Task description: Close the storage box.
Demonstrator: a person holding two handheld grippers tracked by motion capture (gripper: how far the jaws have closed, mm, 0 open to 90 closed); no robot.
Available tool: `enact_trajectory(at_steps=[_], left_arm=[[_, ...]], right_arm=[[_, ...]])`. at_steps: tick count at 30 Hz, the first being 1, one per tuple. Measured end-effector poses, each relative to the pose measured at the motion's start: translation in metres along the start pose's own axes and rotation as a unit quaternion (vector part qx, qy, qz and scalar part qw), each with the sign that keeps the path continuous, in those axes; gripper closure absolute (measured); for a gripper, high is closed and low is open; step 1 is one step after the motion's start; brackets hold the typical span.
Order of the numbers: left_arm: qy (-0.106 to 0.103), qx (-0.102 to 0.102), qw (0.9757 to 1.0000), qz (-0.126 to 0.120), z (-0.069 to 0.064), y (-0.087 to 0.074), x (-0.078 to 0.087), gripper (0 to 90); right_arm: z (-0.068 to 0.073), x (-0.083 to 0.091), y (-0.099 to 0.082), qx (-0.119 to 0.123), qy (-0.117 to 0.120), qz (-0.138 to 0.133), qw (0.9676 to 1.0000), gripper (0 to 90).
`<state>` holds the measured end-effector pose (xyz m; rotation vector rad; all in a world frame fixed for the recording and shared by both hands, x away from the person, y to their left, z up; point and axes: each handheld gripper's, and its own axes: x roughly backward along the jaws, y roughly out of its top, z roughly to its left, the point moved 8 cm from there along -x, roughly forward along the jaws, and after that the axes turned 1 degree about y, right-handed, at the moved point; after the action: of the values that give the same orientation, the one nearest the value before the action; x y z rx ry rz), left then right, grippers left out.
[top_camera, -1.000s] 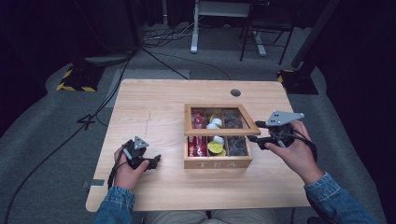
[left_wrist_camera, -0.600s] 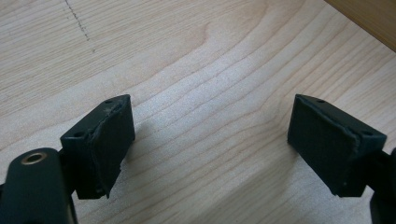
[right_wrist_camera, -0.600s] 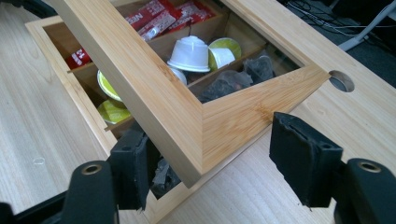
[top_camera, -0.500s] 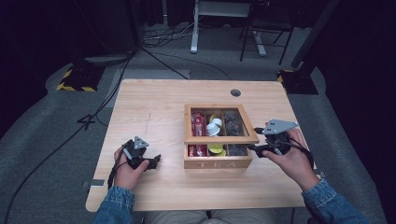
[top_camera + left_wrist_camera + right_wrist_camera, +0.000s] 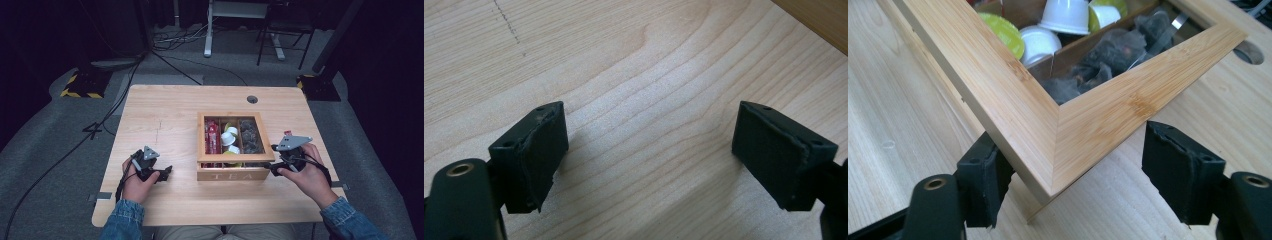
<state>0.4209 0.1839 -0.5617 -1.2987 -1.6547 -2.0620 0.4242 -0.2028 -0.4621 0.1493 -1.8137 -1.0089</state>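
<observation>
A wooden tea box (image 5: 235,175) stands mid-table with its glass-paned lid (image 5: 1088,115) down on it. Through the pane I see red packets (image 5: 212,135), white and green capsules (image 5: 1063,15) and dark tea bags (image 5: 1108,50). My right gripper (image 5: 273,161) is at the box's near right corner. Its jaws have just been opening, and in the right gripper view the lid's corner sits between them (image 5: 1070,150); the left pad is close against the frame and the right pad stands well off it. My left gripper (image 5: 165,172) rests on the table left of the box, open (image 5: 649,115) over bare wood.
A round cable hole (image 5: 252,99) sits near the table's far edge (image 5: 215,87). Cables, chair legs and a yellow-black striped base (image 5: 80,82) lie on the floor beyond. Bare wood surrounds the box on all sides.
My right hand has sunk toward the table at the box's right corner and its jaws have spread wider. The left hand has stayed put.
</observation>
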Motion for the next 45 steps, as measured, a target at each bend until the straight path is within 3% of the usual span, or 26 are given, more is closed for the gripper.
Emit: enact_trajectory(at_steps=[9,18,23,31,37,45], left_arm=[[0.000,0.000,1.0000,0.000,0.000,0.000,0.000,15.2],[0.000,0.000,1.0000,0.000,0.000,0.000,0.000,15.2],[0.000,0.000,1.0000,0.000,0.000,0.000,0.000,15.2],[-0.001,0.000,1.0000,0.000,0.000,0.000,0.000,15.1],[-0.002,-0.001,1.0000,0.001,0.000,0.001,0.000,15.1],[-0.003,-0.001,1.0000,0.000,0.000,0.002,-0.002,14.7]], right_arm=[[0.003,-0.007,-0.008,0.003,0.005,0.019,0.9998,29.8],[0.006,-0.008,-0.011,-0.020,0.032,0.030,0.9989,31.2],[0.011,-0.013,-0.021,-0.029,0.052,0.064,0.9962,29.5],[0.012,-0.011,-0.022,-0.035,0.055,0.052,0.9965,29.7],[0.010,0.002,-0.012,-0.044,0.057,0.024,0.9971,29.3],[-0.005,0.020,-0.001,-0.066,0.039,-0.014,0.9970,29.3]])
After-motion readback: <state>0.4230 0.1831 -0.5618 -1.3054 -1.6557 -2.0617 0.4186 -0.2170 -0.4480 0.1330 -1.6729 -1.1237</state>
